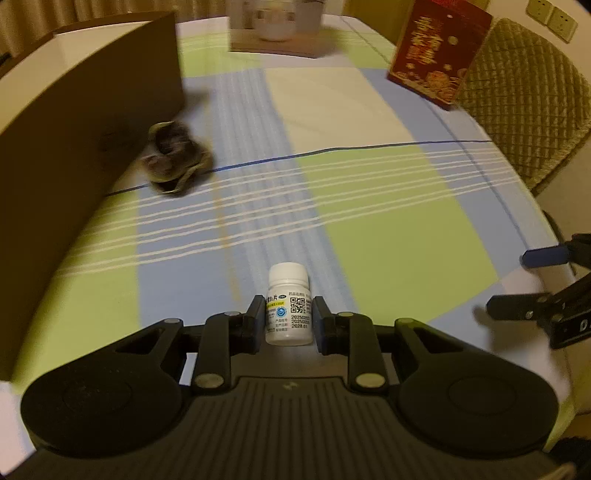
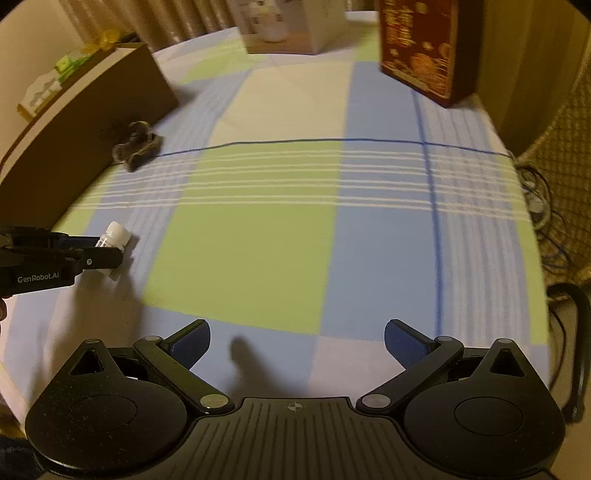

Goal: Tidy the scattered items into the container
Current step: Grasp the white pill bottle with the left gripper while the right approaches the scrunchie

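Note:
A small white pill bottle (image 1: 289,295) with a printed label stands upright on the checked tablecloth. My left gripper (image 1: 289,308) is shut on it, one pad against each side of the label. The right wrist view shows the same grip from the side, with the left gripper (image 2: 110,251) around the bottle (image 2: 116,232). My right gripper (image 2: 297,343) is open above bare cloth near the table's front edge, with nothing between its fingers; it also shows at the right edge as the right gripper (image 1: 517,280). A brown cardboard box (image 1: 74,110) stands at the left. A dark crumpled item (image 1: 177,162) lies against its wall.
A red and gold box (image 1: 439,51) stands at the back right near the table edge. A pale box (image 1: 273,26) stands at the back centre. A quilted chair back (image 1: 524,110) is beyond the right edge, and cables (image 2: 543,206) hang there.

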